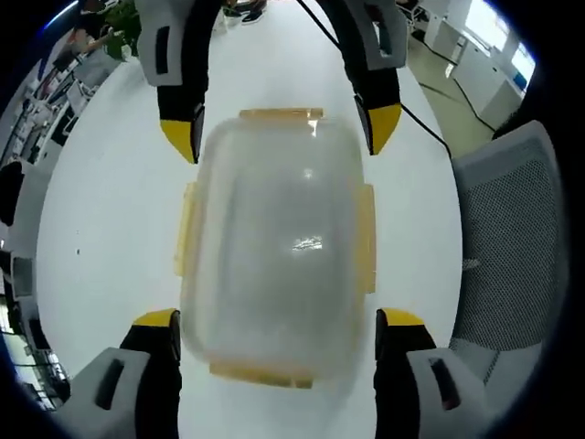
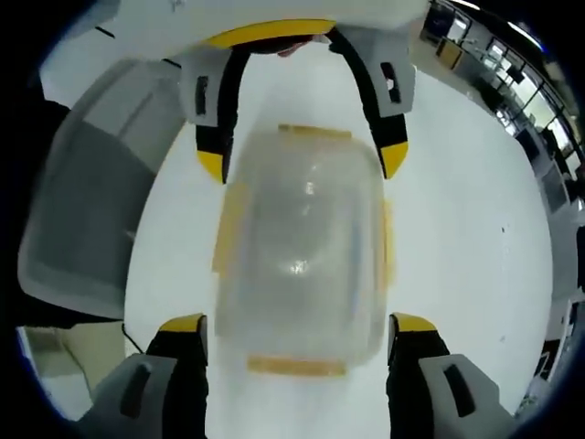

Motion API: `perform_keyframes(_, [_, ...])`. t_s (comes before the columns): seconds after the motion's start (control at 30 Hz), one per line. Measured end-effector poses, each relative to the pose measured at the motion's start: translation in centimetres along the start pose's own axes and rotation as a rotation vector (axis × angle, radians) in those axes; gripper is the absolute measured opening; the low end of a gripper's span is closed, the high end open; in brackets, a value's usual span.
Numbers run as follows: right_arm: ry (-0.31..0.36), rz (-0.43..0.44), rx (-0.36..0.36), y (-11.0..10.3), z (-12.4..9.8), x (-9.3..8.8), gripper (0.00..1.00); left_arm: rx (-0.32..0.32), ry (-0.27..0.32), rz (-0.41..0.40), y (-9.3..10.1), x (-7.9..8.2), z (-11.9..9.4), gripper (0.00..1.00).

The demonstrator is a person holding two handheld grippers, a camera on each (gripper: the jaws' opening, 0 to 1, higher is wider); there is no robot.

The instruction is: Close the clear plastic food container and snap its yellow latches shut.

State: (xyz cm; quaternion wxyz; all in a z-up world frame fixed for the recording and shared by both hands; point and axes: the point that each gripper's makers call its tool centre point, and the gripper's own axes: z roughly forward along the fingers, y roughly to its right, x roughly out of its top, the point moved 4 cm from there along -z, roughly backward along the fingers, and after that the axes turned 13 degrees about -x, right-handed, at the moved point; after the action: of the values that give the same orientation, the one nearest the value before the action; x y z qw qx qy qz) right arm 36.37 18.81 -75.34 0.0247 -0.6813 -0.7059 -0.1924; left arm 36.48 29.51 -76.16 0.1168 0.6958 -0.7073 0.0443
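One white counter [image 1: 110,238] carries everything, and it stands in a bright office room with desks at the edges and a grey mesh chair [image 1: 516,238] close beside the counter. A black cable [image 1: 425,123] runs across the counter top toward that chair.

One clear plastic container [image 1: 274,265] lies flat in the middle of the counter, its lid on top. Four yellow latches [image 1: 279,114] show around its rim, one on each side; whether they are snapped down cannot be told through the blur. Nothing can be made out inside the container.

Two sets of tongs face each other across the container. In the left gripper view the left tongs [image 1: 279,320] rise from the bottom, spread wide, with the near end of the container between their yellow tips and no visible contact. The right tongs [image 1: 283,128] come in from the top, also spread, straddling the far end. In the right gripper view the right tongs [image 2: 297,325] stand released around the container [image 2: 302,256], and the left tongs [image 2: 302,160] sit opposite.
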Motion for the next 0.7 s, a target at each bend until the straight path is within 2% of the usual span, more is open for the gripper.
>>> perform_keyframes(0.43, [0.003, 0.025, -0.006, -0.01, 0.55, -0.31, 0.78, 0.015, -0.006, -0.011, -0.71, -0.09, 0.99, 0.86])
perform_keyframes(0.7, [0.015, 0.064, -0.018, -0.26, 0.56, -0.27, 0.77, 0.007, -0.010, 0.030, -0.92, -0.19, 0.94, 0.86])
